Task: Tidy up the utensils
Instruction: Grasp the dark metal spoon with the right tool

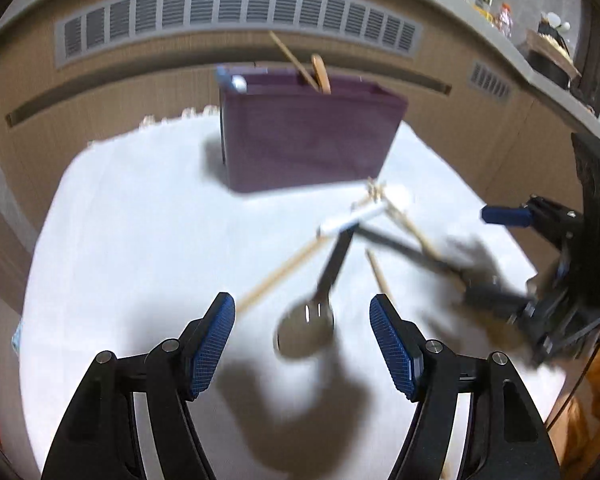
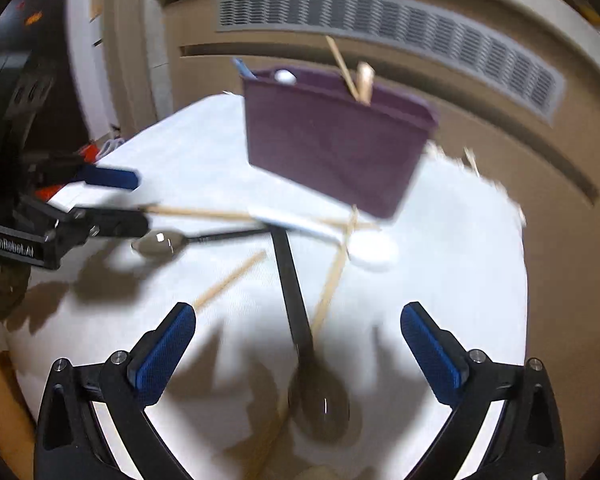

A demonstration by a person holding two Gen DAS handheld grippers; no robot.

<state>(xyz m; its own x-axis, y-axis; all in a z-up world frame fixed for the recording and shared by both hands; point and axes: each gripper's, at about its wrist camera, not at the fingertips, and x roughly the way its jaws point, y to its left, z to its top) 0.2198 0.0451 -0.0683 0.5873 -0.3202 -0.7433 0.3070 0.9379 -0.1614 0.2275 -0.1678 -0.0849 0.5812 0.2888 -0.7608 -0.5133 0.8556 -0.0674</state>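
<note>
Now both grippers, left (image 1: 302, 344) and right (image 2: 298, 354), are wide open, with blue textured pads and nothing held. Shiny metal spoons (image 1: 306, 330) with black handles, wooden chopsticks (image 2: 328, 292) and a white spoon (image 2: 370, 254) lie crossed on the white cloth (image 1: 140, 220), near the purple plastic bin (image 2: 336, 148). "GenRobot.AI" is printed on the left gripper.

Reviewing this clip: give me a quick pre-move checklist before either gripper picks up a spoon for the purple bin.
1. Left gripper open, empty: ok.
2. Right gripper open, empty: ok.
3. Metal spoon bowl between the left fingers: ok.
4. Second dark spoon lined up with the right gripper: ok.
5. Spoon handles free of the chopsticks and white spoon: not ok, they cross.
6. Purple bin upright: ok.
</note>
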